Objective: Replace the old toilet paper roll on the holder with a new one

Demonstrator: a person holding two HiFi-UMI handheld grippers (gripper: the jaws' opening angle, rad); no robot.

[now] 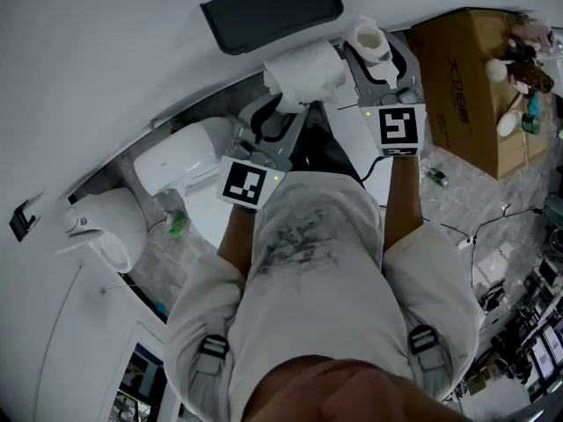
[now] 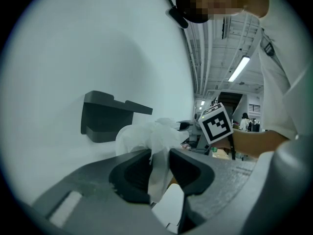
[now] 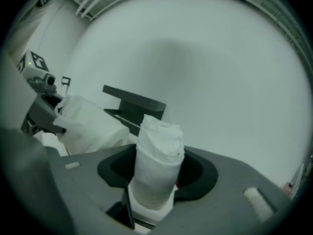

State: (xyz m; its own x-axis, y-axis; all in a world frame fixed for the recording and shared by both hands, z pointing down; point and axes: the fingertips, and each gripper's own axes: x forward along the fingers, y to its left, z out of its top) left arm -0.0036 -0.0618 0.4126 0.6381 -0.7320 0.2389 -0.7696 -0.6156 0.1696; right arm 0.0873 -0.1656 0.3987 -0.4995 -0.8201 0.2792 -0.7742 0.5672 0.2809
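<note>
Right gripper view: the thin roll is standing upright between the jaws of the right gripper, which are clamping its sides. At its 10 o'clock, the left gripper is holding the big roll, its jaws pinching a loose sheet of it. In the head view both rolls are sitting clear of the holder, the big one near its front edge at 6 o'clock, the thin one at 4 o'clock. Bare wall is spreading all round the holder. The toilet is crowding the left gripper at 8 o'clock. The box is standing at the right gripper's 3 o'clock.
</note>
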